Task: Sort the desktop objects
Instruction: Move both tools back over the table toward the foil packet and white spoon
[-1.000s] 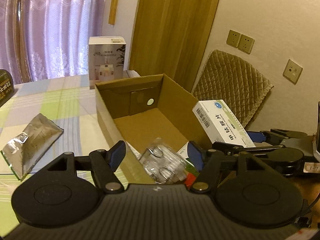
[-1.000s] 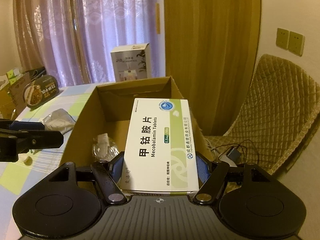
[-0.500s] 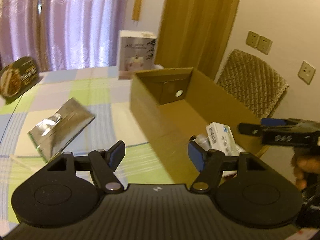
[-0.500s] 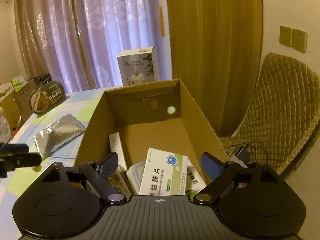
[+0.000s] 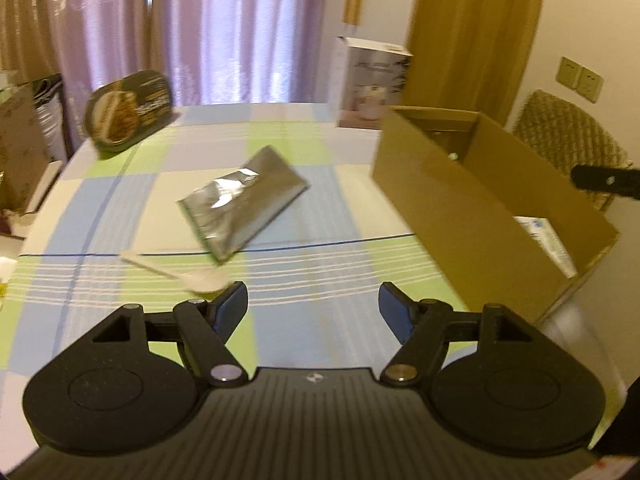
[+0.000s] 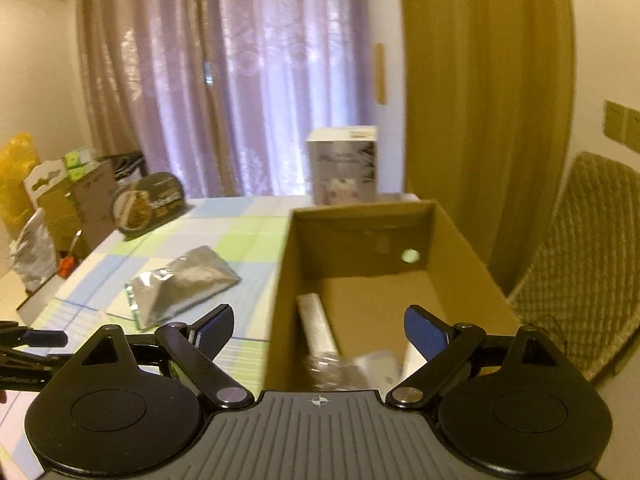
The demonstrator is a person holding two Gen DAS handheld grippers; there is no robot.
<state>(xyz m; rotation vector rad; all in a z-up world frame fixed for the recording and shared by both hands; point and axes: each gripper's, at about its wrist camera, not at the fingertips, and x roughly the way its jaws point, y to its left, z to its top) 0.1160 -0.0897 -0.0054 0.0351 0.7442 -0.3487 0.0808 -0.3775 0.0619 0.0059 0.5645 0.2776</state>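
An open cardboard box (image 5: 472, 204) (image 6: 360, 240) stands at the table's right edge. Inside it lie a white medicine box (image 5: 548, 240), a long white packet (image 6: 316, 328) and a clear plastic item (image 6: 332, 372). A silver foil pouch (image 5: 240, 200) (image 6: 180, 284) lies on the checked tablecloth, left of the box. Near it rests a pale plastic spoon (image 5: 192, 276). My left gripper (image 5: 312, 308) hangs open over the cloth, just behind the spoon, holding nothing. My right gripper (image 6: 318, 326) is open and empty above the box's near end.
A white product carton (image 5: 372, 80) (image 6: 344, 164) stands at the table's far side. A dark food tray (image 5: 128, 114) (image 6: 148, 204) leans at the far left. Brown boxes and bags (image 6: 52, 200) crowd the left edge. A quilted chair (image 6: 580, 260) sits right of the box.
My right gripper opened and let the medicine box drop into the cardboard box, then drew back. My left gripper swung left from the box to the cloth near the spoon and pouch.
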